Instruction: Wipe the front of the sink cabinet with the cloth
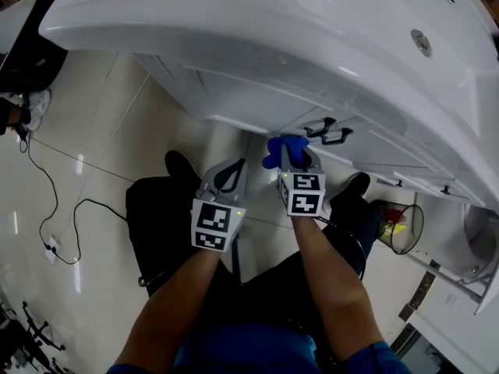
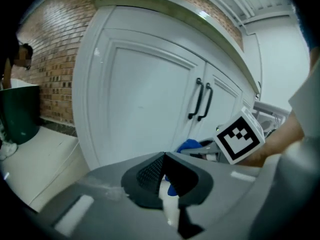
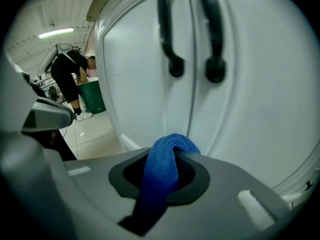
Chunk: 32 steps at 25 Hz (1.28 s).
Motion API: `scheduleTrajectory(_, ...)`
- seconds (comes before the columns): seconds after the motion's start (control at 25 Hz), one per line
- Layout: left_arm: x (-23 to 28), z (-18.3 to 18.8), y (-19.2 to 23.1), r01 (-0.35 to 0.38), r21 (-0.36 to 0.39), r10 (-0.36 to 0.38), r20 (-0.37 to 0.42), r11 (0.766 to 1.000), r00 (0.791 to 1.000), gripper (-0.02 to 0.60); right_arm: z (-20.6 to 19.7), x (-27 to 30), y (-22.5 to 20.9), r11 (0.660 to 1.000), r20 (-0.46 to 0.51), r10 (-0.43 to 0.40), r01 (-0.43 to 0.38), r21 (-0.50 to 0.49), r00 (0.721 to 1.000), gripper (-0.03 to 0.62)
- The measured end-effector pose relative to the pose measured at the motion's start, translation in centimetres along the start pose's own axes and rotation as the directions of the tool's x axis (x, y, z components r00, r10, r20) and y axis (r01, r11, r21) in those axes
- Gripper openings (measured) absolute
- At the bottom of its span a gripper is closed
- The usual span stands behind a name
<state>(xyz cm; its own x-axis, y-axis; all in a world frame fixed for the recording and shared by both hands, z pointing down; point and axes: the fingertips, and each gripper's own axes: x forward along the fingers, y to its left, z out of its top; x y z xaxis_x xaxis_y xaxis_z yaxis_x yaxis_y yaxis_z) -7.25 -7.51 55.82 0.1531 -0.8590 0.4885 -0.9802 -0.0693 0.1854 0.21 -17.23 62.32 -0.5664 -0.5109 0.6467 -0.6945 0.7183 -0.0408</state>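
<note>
The person stands close against the white sink cabinet [image 1: 234, 92], under the sink [image 1: 273, 22], with both arms held out low. The right gripper [image 1: 290, 160] has its jaws clamped on the blue cloth [image 1: 282, 148], and a folded hump of it bulges out past the tips. In the head view the cloth sits at 12 o'clock from that gripper's marker cube, low on the cabinet front, with the pair of black handles [image 1: 327, 132] at 2 o'clock from it. The right gripper view shows the cloth [image 3: 162, 171] pinched in the right gripper [image 3: 172, 154] just below those handles [image 3: 166, 29], very near the door panel. I cannot tell whether it touches the panel.

The left gripper [image 1: 232, 171] hangs beside the right, at its 8 o'clock, clear of the cabinet. In its own view the left gripper [image 2: 164, 159] has its jaws pressed together with nothing held.

A wire wastebasket [image 1: 401, 226] stands on the tiled floor at 3 o'clock from the right forearm, and a black cable [image 1: 54, 209] trails across the tiles at 9 o'clock. Across the room another person [image 3: 70, 74] bends over by a green bin [image 3: 92, 96].
</note>
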Motion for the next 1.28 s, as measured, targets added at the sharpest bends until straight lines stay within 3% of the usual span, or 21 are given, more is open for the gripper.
scheduleTrajectory(0.4,-6.2,-1.5,8.9,-0.128,-0.088,0.131,0.027,0.988,0.991,0.002,4.2,5.4,11.2,0.987,0.011,0.141,-0.139,-0.077,0.99,0.071)
scheduleTrajectory(0.72,-9.1,-3.5,13.4,-0.181,-0.103,0.184,0.019,0.978,0.983,0.002,6.6,9.9,19.4,0.961,0.026,0.253,-0.248,-0.126,0.967,0.071)
scheduleTrajectory(0.92,-9.7,-4.2,14.6,-0.192,-0.138,0.195,0.007,0.972,0.981,0.003,7.1,11.9,21.1,0.958,0.004,0.252,-0.249,-0.14,0.968,0.071)
scheduleTrajectory(1.28,-8.4,-3.6,12.8,-0.146,-0.107,0.147,0.002,0.983,0.989,0.003,5.7,9.5,20.2,0.955,-0.002,0.27,-0.268,-0.129,0.963,0.071)
